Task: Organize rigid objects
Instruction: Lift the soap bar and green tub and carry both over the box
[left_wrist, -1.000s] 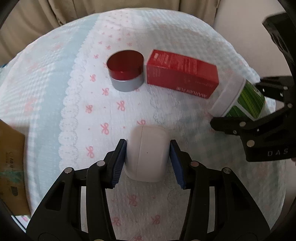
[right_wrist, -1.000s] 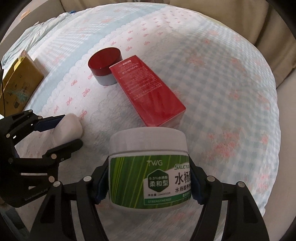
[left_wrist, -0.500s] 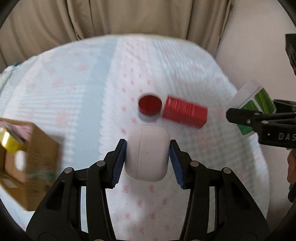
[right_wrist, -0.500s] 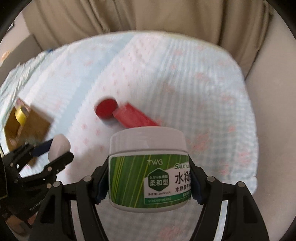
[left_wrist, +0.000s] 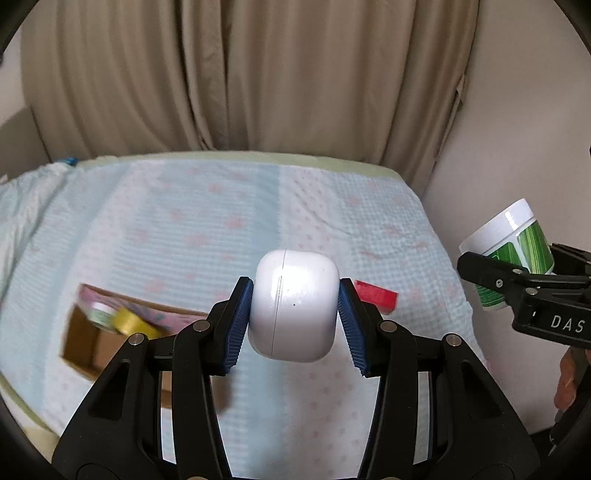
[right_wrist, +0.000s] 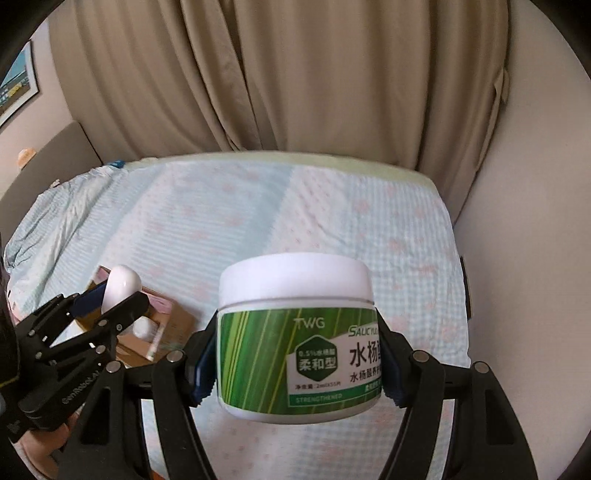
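My left gripper (left_wrist: 293, 317) is shut on a white earbud case (left_wrist: 293, 302) and holds it high above the bed; it also shows in the right wrist view (right_wrist: 120, 284). My right gripper (right_wrist: 295, 350) is shut on a white jar with a green label (right_wrist: 295, 347), also lifted; the jar shows at the right in the left wrist view (left_wrist: 511, 254). A red box (left_wrist: 376, 297) lies on the bedspread, half hidden behind the case. An open cardboard box (left_wrist: 110, 339) with items inside sits at the left.
The bed has a light blue and pink patterned cover (left_wrist: 221, 229). Beige curtains (left_wrist: 240, 74) hang behind it and a wall (left_wrist: 517, 147) runs along its right side. The cardboard box also shows in the right wrist view (right_wrist: 173, 325).
Both grippers have risen well above the bed with their objects. The red box and red-lidded jar shrank away below; the cardboard box has come into view at the left.
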